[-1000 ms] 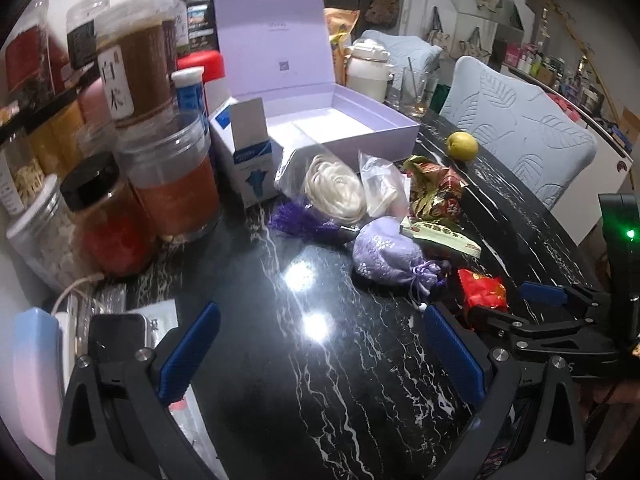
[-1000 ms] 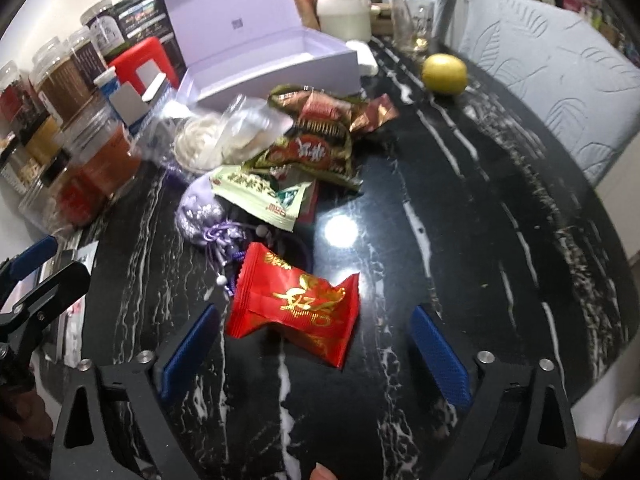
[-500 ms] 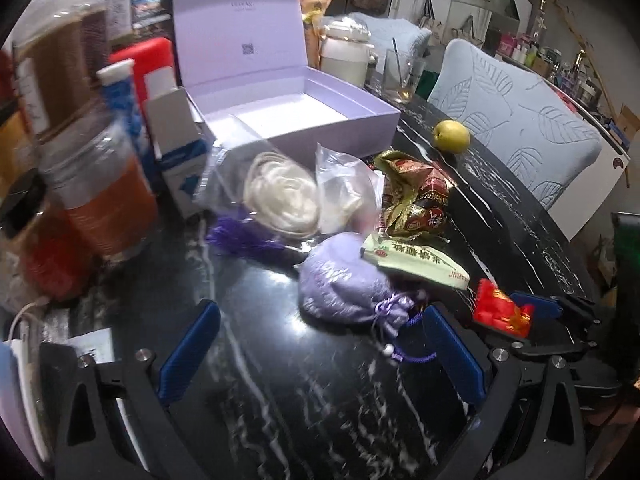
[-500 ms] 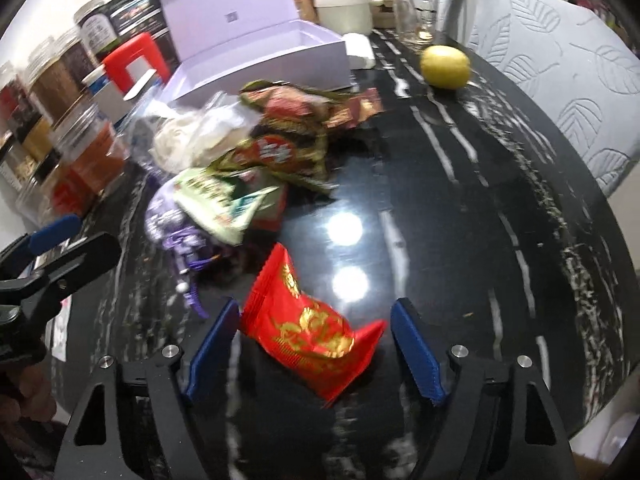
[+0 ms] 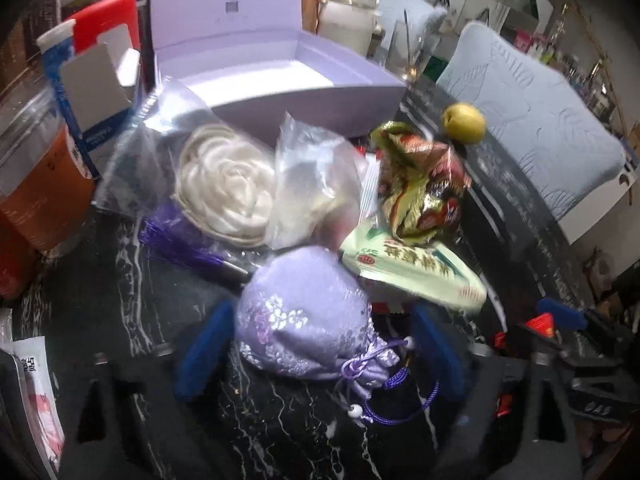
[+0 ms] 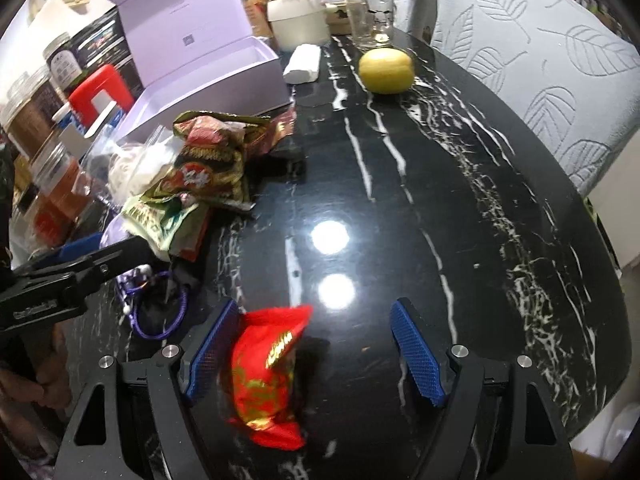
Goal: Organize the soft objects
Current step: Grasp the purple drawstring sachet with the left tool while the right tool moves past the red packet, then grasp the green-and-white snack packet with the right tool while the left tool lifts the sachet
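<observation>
Left gripper (image 5: 316, 340) has dropped over the lilac pouch (image 5: 304, 316), jaws closing around it, not clamped yet; right gripper (image 6: 316, 364) apart around the red packet (image 6: 264, 372), both grabs nearly set

One open lilac cardboard box (image 5: 304, 76), one embroidered lilac drawstring pouch (image 5: 304, 316), one red foil packet (image 6: 264, 376), one yellow round fruit (image 6: 386, 70), two clear plastic bags (image 5: 316, 184).

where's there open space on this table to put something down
The widest bare stretch of the black marble table runs from the lemon down to the right gripper, bordered by the chair cushion. The lilac box is empty inside. It is crowded around the snack packets and jars.
</observation>
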The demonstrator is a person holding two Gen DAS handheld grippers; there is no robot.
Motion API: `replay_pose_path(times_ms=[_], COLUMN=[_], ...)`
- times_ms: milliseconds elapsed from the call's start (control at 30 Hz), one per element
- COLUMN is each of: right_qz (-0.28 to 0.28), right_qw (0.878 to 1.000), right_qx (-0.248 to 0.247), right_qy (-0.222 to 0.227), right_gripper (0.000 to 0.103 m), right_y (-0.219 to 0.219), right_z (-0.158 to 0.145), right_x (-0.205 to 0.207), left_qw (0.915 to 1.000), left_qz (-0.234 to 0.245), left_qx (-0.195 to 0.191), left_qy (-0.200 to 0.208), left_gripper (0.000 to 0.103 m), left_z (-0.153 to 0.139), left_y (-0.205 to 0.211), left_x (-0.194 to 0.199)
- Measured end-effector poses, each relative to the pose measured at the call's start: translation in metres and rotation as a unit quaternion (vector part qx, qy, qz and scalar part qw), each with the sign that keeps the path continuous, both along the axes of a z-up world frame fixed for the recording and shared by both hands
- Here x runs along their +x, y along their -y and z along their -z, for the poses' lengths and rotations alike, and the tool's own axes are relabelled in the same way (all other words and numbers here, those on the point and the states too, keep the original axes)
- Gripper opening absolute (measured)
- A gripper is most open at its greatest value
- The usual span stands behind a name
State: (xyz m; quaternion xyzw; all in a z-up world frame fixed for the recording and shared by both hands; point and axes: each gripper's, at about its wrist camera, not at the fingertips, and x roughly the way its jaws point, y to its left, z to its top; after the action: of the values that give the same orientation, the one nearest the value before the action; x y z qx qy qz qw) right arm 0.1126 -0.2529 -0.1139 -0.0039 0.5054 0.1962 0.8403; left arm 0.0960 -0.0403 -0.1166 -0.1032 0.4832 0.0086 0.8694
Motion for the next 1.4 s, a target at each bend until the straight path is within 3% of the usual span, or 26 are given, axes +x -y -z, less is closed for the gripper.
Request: replay_pose_path(times_ms=[100,267,700,1000,1233,1400], right_qz=[0.002,-0.005,-0.061,-0.095,-0.085,-0.083], right_qw=[1.000,1.000,0.996,0.994,0.996,0.996], right_qx=[0.007,0.014,0.063,0.051,0.015,0.019], right_qy=[-0.001,0.001,0.016,0.010,0.020,0.021], right_gripper=[0.080,0.080,0.080,0.079,0.049,0.046], right_y=[0.005,0.004,-0.034,-0.073,-0.079,-0.072], right_z=[-0.002,-0.004,-0.021,-0.009,0.004,0.004], right_x=[0.002,0.002,0.003,0.015,0.015,0.012], left_qw=[0.9996,0.9996,0.9974,0.9967,0.9964,0.9960], left_qz=[0.003,-0.004,-0.029,-0.054,-0.061,-0.064], left_qx=[0.026,0.024,0.012,0.011,0.012,0.013], left_qy=[0.005,0.011,0.065,0.059,0.058,0.061], left_gripper=[0.070,0.055,0.055,0.055,0.055,0.055], left_z=[0.001,-0.007,-0.056,-0.053,-0.050,-0.052], left_y=[0.006,0.001,-0.029,-0.038,-0.039,-0.039], left_x=[-0.001,-0.013,-0.068,-0.077,-0.081,-0.083])
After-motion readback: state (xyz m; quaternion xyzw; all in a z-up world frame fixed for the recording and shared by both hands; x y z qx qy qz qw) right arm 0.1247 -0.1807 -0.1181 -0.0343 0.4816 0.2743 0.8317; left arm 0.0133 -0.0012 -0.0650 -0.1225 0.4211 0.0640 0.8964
